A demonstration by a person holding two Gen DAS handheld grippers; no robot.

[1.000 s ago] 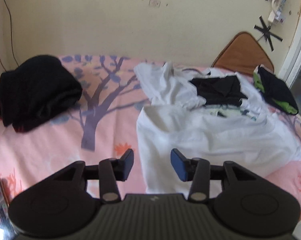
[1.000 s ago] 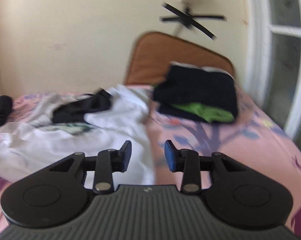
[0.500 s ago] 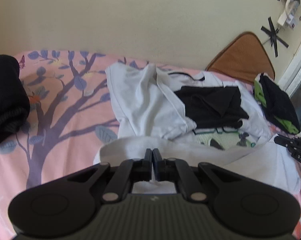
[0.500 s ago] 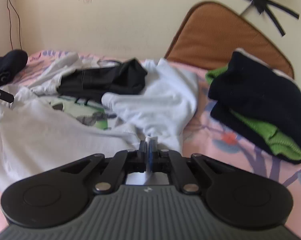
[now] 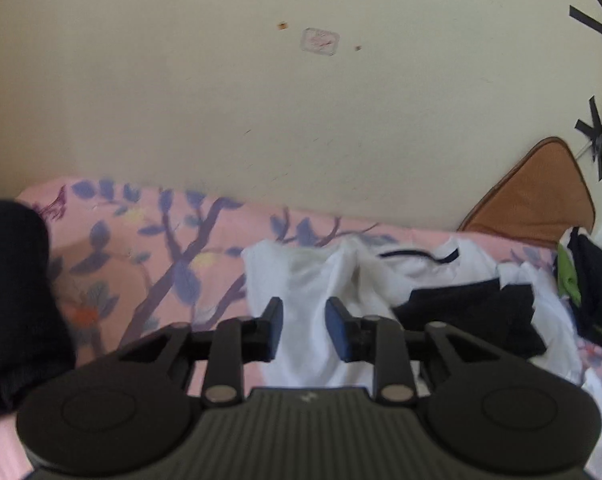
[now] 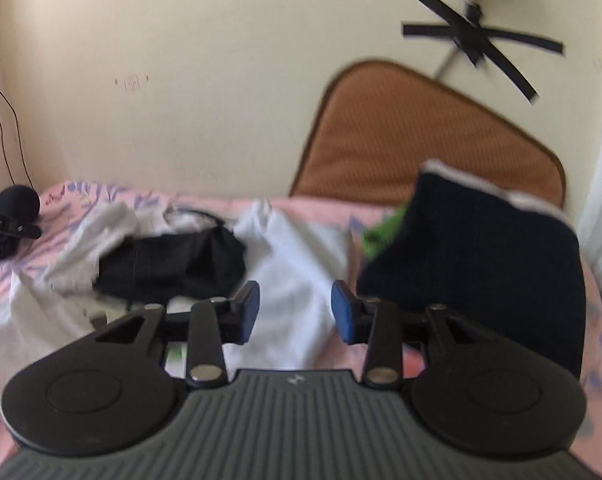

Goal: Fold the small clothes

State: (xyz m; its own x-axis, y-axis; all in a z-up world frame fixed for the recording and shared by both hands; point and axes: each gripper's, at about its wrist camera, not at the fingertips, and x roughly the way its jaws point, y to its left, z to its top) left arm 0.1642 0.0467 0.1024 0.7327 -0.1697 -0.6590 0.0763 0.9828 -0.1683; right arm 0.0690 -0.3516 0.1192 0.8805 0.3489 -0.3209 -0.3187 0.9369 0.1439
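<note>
A white shirt (image 5: pixel 301 280) lies spread and rumpled on the pink tree-print bed sheet (image 5: pixel 149 256), with a black garment (image 5: pixel 473 312) on top of it. My left gripper (image 5: pixel 303 330) is open and empty just above the shirt's left part. In the right wrist view the white shirt (image 6: pixel 293 272) and the black garment (image 6: pixel 173 264) lie ahead. My right gripper (image 6: pixel 295 312) is open and empty over the shirt's right part. The left gripper's tip (image 6: pixel 9 228) shows at the far left.
A folded black pile (image 5: pixel 13 304) sits at the bed's left. A folded black and green pile (image 6: pixel 481 268) sits at the right, against a brown cushion (image 6: pixel 413 136). The cream wall (image 5: pixel 261 100) runs behind the bed.
Both grippers were shut on the white shirt's near edge half a second ago. Both have now opened, let go of it and tilted up and forward.
</note>
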